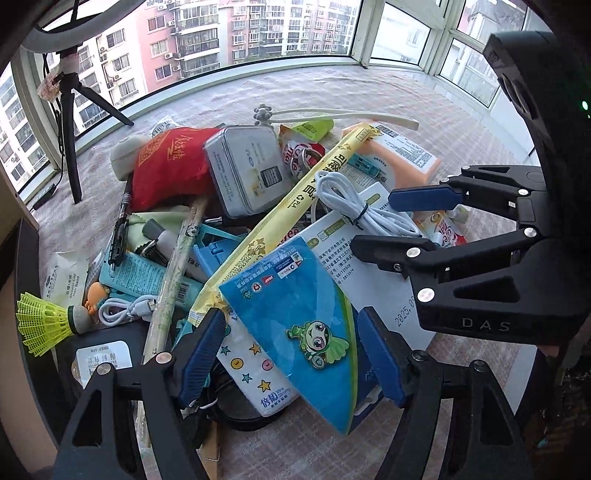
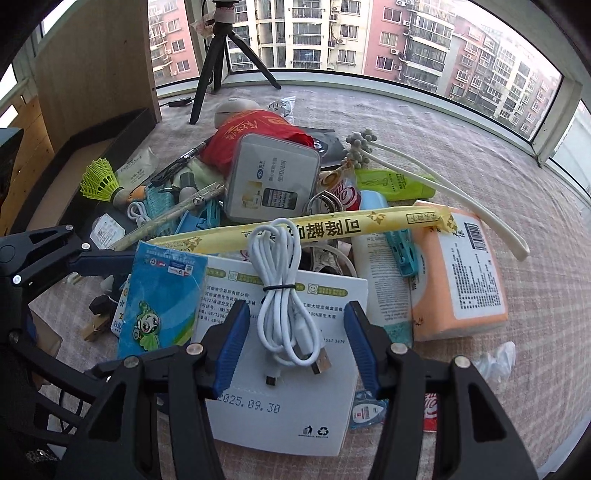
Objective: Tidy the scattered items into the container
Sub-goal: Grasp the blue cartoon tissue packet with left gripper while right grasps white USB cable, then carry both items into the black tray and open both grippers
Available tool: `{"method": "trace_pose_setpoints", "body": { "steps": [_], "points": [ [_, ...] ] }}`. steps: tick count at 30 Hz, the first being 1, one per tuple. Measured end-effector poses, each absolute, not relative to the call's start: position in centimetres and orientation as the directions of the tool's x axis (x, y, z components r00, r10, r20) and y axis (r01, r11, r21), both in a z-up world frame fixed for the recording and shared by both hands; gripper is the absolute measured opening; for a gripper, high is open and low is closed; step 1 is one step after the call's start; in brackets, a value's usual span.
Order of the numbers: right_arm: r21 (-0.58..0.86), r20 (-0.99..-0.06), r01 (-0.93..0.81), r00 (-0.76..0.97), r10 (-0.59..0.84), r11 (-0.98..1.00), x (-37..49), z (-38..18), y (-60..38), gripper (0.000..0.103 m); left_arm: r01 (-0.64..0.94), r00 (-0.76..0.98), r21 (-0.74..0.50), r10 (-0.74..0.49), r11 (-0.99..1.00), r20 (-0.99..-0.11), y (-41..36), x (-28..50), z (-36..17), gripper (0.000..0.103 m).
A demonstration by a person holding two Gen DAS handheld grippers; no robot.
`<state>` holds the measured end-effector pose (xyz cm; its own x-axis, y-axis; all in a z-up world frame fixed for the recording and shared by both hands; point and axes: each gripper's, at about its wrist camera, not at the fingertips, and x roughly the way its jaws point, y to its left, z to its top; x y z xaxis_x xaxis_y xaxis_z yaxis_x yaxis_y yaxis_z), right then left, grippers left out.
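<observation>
my left gripper (image 1: 291, 354) stands open astride the blue card (image 1: 295, 306), pads not pressing it. my right gripper (image 2: 295, 347) stands open around the white cable (image 2: 284, 295), which lies on the white packet (image 2: 314, 417) in the pile.

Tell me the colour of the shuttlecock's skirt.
Neon yellow-green shuttlecock, with a grey cork tip; clearest in the left wrist view.

A black tripod (image 2: 218, 62) stands by the windows (image 2: 332, 33), apartment blocks (image 1: 207, 33) apparently outside.
</observation>
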<state>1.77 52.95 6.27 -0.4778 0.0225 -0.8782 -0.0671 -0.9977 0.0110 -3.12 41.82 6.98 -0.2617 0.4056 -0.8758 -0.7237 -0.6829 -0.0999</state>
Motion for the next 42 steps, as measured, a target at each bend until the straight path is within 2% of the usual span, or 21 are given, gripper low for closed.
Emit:
{"method": "trace_pose_setpoints", "body": {
  "steps": [2, 4, 7, 17, 24, 29, 33, 42],
  "points": [
    [0.014, -0.880, -0.076, -0.475, 0.024, -0.997, 1.8, 6.3, 52.9, 0.044, -0.733, -0.253, -0.104, 0.411, -0.672, -0.876, 41.9, -2.9, 7.0, 0.067],
    [0.012, -0.880, -0.080, -0.474, 0.028, -0.997, 1.8, 6.3, 52.8, 0.039, -0.740, -0.232, -0.123, 0.423, -0.661, -0.876, 42.0, -2.7, 7.1, 0.052],
    [0.013, -0.879, -0.092, -0.475, 0.033, -0.996, 1.9, 6.4, 52.8, 0.031, -0.739, -0.221, -0.140, 0.433, -0.659, -0.874, 42.0, -2.6, 7.1, 0.048],
    [0.019, -0.872, -0.126, -0.488, 0.045, -0.992, 2.3, 6.4, 52.8, 0.029, -0.731, -0.248, -0.132, 0.441, -0.669, -0.863, 41.6, -2.2, 7.8, 0.036],
    [0.047, -0.864, -0.156, -0.502, 0.038, -0.987, 2.6, 6.4, 53.2, 0.028, -0.705, -0.241, -0.197, 0.491, -0.682, -0.837, 40.6, -3.0, 8.7, 0.019],
    [0.051, -0.862, -0.166, -0.506, 0.041, -0.985, 2.6, 6.4, 53.1, 0.028, -0.714, -0.244, -0.197, 0.503, -0.672, -0.829, 40.7, -2.9, 8.6, 0.019],
    [0.065, -0.857, -0.175, -0.514, 0.034, -0.982, 2.9, 6.5, 53.2, 0.028, -0.713, -0.221, -0.248, 0.546, -0.656, -0.809, 40.5, -2.7, 9.0, 0.011],
    [0.111, -0.845, -0.227, -0.533, 0.028, -0.968, 3.7, 7.1, 53.8, 0.027, -0.704, -0.261, -0.238, 0.555, -0.669, -0.790, 39.3, -2.8, 10.6, 0.003]
  ]
}}
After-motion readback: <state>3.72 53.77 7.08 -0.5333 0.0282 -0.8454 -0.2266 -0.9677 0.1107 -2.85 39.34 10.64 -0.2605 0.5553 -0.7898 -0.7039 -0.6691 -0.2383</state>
